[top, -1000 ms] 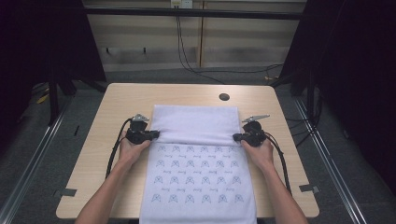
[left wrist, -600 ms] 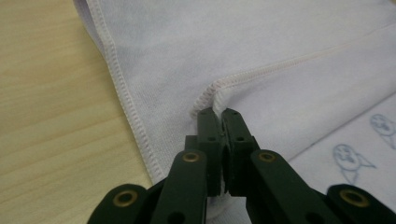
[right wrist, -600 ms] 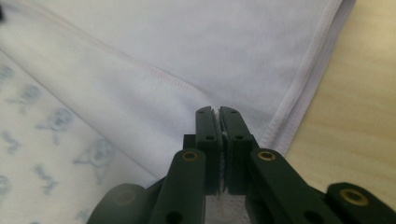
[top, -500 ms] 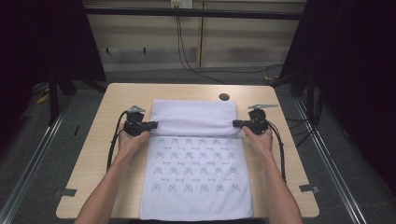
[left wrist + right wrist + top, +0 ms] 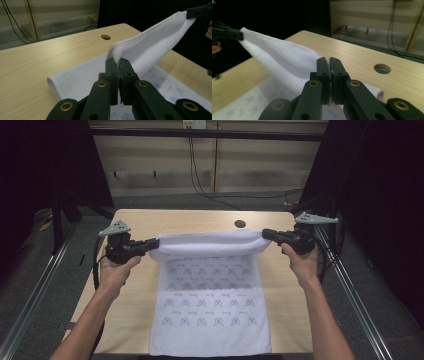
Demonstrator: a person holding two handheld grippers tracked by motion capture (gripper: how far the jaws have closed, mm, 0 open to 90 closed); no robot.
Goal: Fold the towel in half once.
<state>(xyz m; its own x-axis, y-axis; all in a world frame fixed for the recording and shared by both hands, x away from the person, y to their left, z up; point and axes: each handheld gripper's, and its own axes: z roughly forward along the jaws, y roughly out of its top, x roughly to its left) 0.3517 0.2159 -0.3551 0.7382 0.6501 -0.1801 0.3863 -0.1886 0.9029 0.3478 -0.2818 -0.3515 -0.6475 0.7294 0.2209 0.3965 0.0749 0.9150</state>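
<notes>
Two grippers hold one cloth between them. The left gripper (image 5: pixel 150 243) is clamped on the left end of the lifted edge of the white towel (image 5: pixel 212 315); in the left gripper view its jaws are pressed together on the stitched hem. The right gripper (image 5: pixel 266 234) is clamped the same way on the right end, and in the right gripper view the fabric comes out from between its closed jaws. Each is carried in a hand, the left hand (image 5: pixel 114 272) and the right hand (image 5: pixel 302 265), held out wide over the side edges of the cloth.

Between the jaws the raised edge hangs as a soft, slightly sagging band above the table (image 5: pixel 150 220), with a rounded fold lying behind it near the round hole (image 5: pixel 240 224). The rest of the towel lies flat, printed with small blue figures, and runs to the near edge of the table.

This looks like a fold in progress — the far edge is up and seems meant to travel toward the person. To do it well, I would keep both grippers level and equally far forward, so the edge stays square to the towel's sides. A light outward pull should take out the sag. Bring the edge down evenly onto the near hem — and only then let go, both sides together.
</notes>
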